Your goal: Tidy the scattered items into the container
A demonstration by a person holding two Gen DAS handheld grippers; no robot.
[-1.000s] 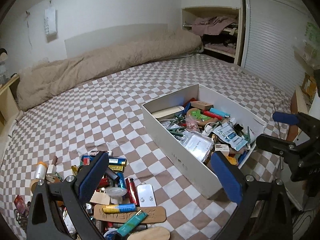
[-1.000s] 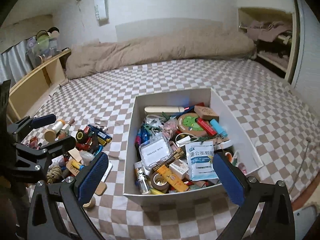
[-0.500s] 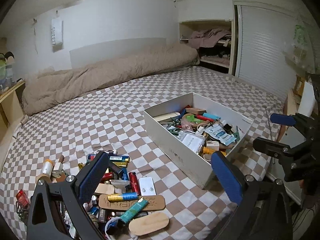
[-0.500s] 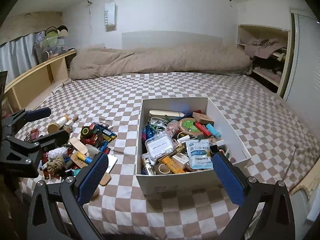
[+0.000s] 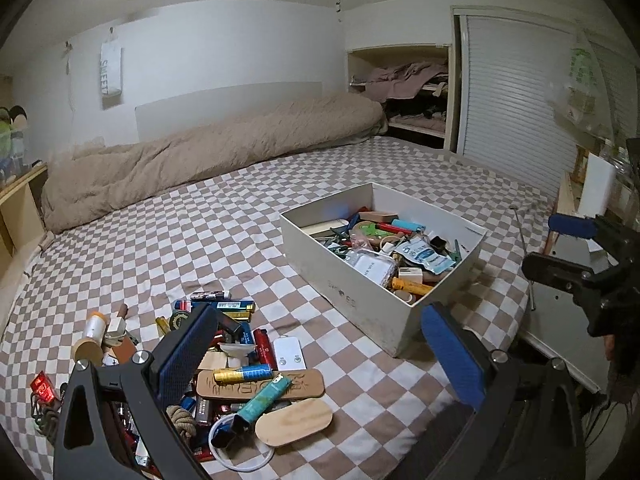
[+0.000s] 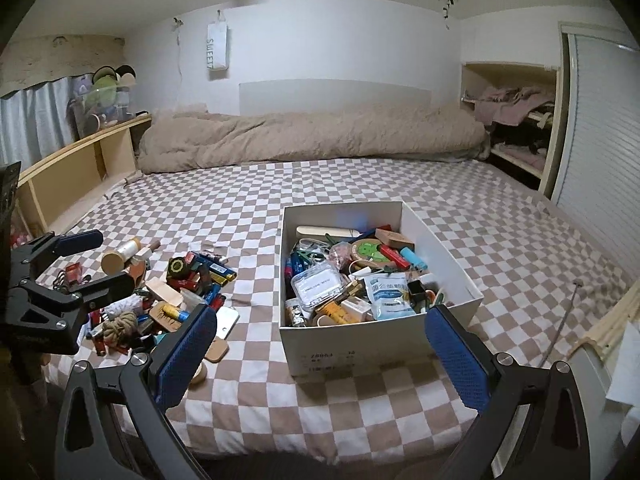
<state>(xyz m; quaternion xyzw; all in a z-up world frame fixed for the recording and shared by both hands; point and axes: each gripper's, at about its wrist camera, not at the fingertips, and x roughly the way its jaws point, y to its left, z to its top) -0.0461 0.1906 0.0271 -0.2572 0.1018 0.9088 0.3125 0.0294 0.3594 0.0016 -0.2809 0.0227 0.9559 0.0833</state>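
1. White cardboard box point(image 6: 384, 344) sits on the checked bed point(image 6: 360, 184), already crowded with small things.
2. Scattered pile point(image 5: 224, 356) lies on the bed left of the box, directly below the left claw point(image 5: 320, 356) (the nearer one).
3. Left claw: spread, empty.
4. Right claw point(image 6: 324, 356): spread, empty, facing the box, with the pile off to its left.

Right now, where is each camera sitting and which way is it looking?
Left wrist view: on the left gripper, over the near bed edge, facing the scattered pile; its own open blue fingers show, plus the right gripper.
Right wrist view: on the right gripper, facing the white box; the left gripper shows at the left edge.
Both views show the box, the pile and the checkered bed.
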